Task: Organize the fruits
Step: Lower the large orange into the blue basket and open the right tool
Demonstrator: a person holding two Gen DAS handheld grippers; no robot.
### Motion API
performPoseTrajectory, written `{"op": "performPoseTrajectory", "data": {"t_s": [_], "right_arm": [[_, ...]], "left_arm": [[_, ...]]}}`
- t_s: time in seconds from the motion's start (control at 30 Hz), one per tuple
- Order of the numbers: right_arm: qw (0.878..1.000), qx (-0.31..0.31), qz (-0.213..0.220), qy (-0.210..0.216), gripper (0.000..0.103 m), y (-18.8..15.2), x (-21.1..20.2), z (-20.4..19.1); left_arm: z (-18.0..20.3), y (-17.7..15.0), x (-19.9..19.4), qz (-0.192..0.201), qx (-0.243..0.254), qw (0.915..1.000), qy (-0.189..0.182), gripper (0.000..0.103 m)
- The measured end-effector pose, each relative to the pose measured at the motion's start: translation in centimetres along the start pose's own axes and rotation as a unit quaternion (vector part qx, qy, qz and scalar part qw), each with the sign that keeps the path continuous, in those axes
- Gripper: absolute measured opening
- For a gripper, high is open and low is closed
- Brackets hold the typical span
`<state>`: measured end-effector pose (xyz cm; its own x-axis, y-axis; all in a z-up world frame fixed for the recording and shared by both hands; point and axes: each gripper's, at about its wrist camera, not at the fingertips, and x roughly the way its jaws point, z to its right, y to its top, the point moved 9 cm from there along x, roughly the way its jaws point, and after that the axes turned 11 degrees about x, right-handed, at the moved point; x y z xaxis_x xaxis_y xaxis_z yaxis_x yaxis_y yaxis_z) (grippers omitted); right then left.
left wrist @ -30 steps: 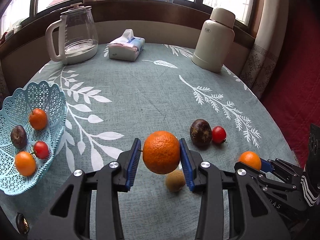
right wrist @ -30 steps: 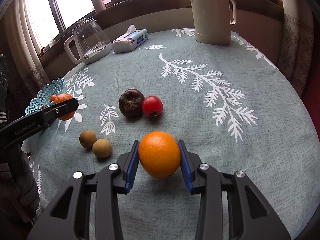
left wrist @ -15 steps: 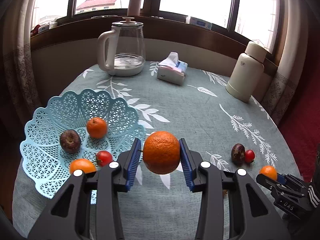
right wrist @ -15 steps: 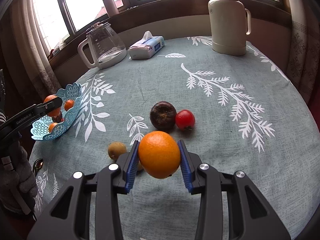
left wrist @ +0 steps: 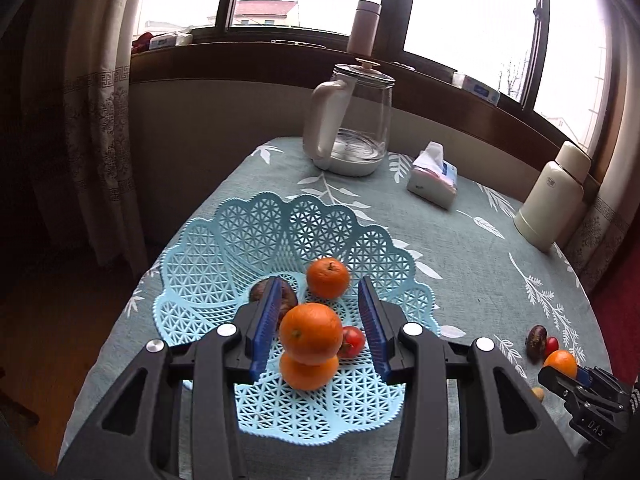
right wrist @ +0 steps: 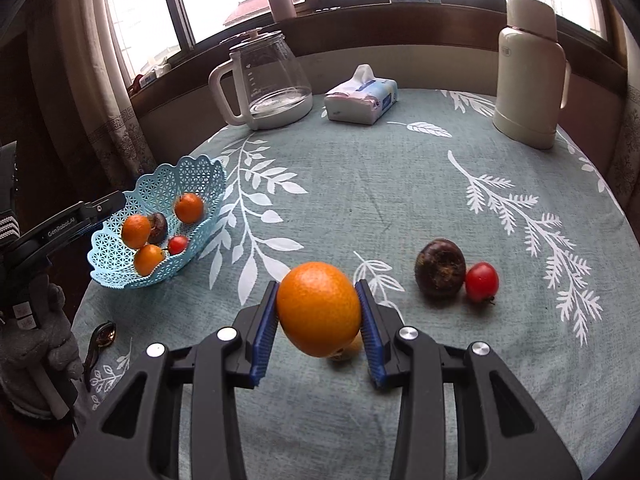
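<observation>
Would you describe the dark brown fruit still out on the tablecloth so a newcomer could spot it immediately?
Start at the cream thermos and come toward the camera across the tablecloth. The dark brown fruit lies there, touching a small red tomato. It is wrinkled, dull and larger than the tomato.

— Left tongs (left wrist: 322, 326)? 
— Swung from table centre to over the basket (left wrist: 224, 248); blades now parted, orange (left wrist: 311, 334) loose between them.
— Right tongs (right wrist: 318, 322)?
— Lifted, carrying their orange (right wrist: 319, 307) basketward.
</observation>
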<state>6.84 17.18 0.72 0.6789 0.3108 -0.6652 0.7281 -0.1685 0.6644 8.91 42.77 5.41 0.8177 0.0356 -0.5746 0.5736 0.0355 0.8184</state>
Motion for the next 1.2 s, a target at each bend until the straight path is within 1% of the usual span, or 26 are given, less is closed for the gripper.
{"op": "performPoseTrajectory", "data": {"t_s": [0.07, 0.27, 0.4, 0.43, 0.5, 0.63, 0.77, 0.8, 0.87, 1.0, 1.2], "right_arm": [[1.0, -0.008, 0.001, 0.005, 0.038, 0.2, 0.3, -1.4], [0.999, -0.029, 0.0, 0.025, 0.038, 0.7, 1.2, -5.3], [0.998, -0.045, 0.002, 0.043, 0.038, 1.4, 1.8, -8.2], [0.998, -0.05, 0.003, 0.048, 0.038, 1.6, 2.0, -9.0], [0.997, -0.058, 0.004, 0.053, 0.038, 2.1, 2.6, -10.3], [0.996, -0.071, 0.003, 0.059, 0.038, 2.9, 4.1, -12.4], [0.996, -0.071, -0.008, 0.06, 0.038, 3.3, 6.0, -13.6], [0.995, -0.07, -0.013, 0.063, 0.038, 3.3, 6.4, -13.9], [0.995, -0.068, -0.019, 0.063, 0.039, 3.3, 7.2, -14.3], [0.996, -0.063, -0.021, 0.064, 0.039, 3.3, 7.9, -14.5], [0.997, -0.047, -0.027, 0.062, 0.039, 3.3, 8.2, -13.5]], "left_arm": [[-1.3, 0.1, -0.4, 0.008, -0.013, 0.9998, 0.011, 0.068], [-3.9, 0.4, -0.8, 0.009, -0.033, 0.9989, 0.032, 0.068], [-4.8, 0.5, -1.3, 0.012, -0.04, 0.9985, 0.036, 0.069], [-4.9, 0.6, -1.4, 0.013, -0.04, 0.9984, 0.037, 0.069], [-5.1, 0.6, -1.5, 0.014, -0.04, 0.9984, 0.039, 0.074], [-5.1, 0.8, -1.6, 0.015, -0.043, 0.9984, 0.035, 0.076], [-5.1, 0.8, -1.5, 0.013, -0.046, 0.9984, 0.029, 0.077], [-5.1, 0.8, -1.4, 0.012, -0.048, 0.9984, 0.028, 0.081], [-5.2, 0.7, -1.3, 0.011, -0.051, 0.9984, 0.025, 0.084], [-5.1, 0.6, -1.2, 0.008, -0.053, 0.9984, 0.02, 0.085], [-5.0, 0.3, -0.7, 0.002, -0.056, 0.9983, 0.017, 0.087]]}}
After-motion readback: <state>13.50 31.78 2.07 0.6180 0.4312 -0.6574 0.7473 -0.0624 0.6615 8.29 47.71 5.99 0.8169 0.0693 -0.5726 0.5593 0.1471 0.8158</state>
